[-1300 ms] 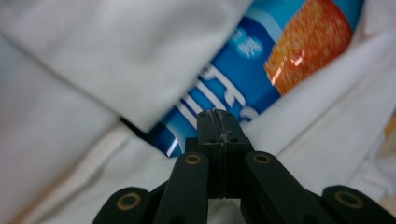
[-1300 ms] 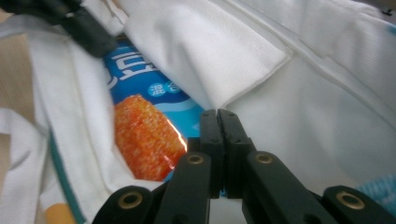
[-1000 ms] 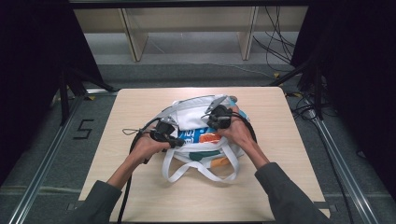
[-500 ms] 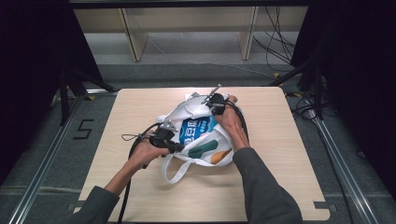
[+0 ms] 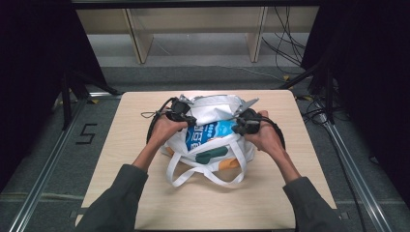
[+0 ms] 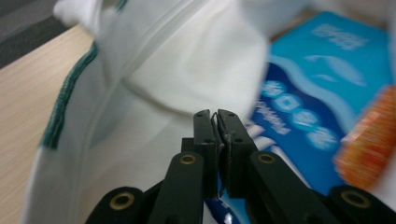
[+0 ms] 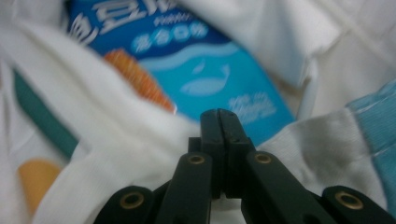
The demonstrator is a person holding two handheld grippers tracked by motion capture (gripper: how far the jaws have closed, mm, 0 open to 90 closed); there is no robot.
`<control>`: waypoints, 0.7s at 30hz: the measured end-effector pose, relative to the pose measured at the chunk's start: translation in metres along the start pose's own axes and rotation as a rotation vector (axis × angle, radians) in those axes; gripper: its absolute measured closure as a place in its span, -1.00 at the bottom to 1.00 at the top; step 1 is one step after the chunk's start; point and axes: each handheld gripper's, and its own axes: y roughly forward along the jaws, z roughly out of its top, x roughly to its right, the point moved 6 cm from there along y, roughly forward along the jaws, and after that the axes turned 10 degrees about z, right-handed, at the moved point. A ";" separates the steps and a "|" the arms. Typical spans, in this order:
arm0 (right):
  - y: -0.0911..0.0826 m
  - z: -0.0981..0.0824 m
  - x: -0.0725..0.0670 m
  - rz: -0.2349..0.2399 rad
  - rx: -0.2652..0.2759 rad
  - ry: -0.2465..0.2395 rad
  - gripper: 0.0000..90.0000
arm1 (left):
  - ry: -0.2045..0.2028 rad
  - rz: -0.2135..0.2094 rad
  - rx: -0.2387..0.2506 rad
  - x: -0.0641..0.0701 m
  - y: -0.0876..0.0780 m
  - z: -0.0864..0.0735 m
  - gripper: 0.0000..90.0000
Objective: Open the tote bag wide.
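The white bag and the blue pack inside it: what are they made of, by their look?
The white bag looks like soft woven cloth, matte: it creases and has stitched straps. The blue pack seems to be thin printed plastic film with a slight sheen, though blur leaves this uncertain.

A white cloth tote bag (image 5: 212, 126) with green trim, printed blue, green and orange, lies crumpled at the middle of the worktop (image 5: 130, 159), its looped handles toward the near edge, apparently half-open.

Dark grey-green sleeves (image 5: 116, 193); black tongs (image 6: 215, 122) with brass-ringed pivots, trailing black cables (image 5: 153, 126).
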 end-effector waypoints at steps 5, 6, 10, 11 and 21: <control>-0.009 -0.031 -0.014 0.058 -0.093 0.003 1.00 | -0.032 0.056 -0.041 -0.015 0.019 -0.004 0.98; -0.007 -0.037 -0.015 0.068 -0.101 -0.004 1.00 | -0.047 0.050 -0.038 -0.019 0.019 -0.005 0.98; 0.011 -0.067 -0.022 0.137 -0.135 0.065 1.00 | -0.087 0.094 -0.050 -0.036 0.020 -0.010 0.98; 0.010 -0.066 -0.021 0.139 -0.125 0.054 1.00 | -0.105 0.086 -0.044 -0.037 0.019 -0.011 0.98; -0.021 -0.022 -0.026 0.040 0.079 0.002 1.00 | -0.065 0.000 0.011 -0.018 -0.003 -0.006 0.94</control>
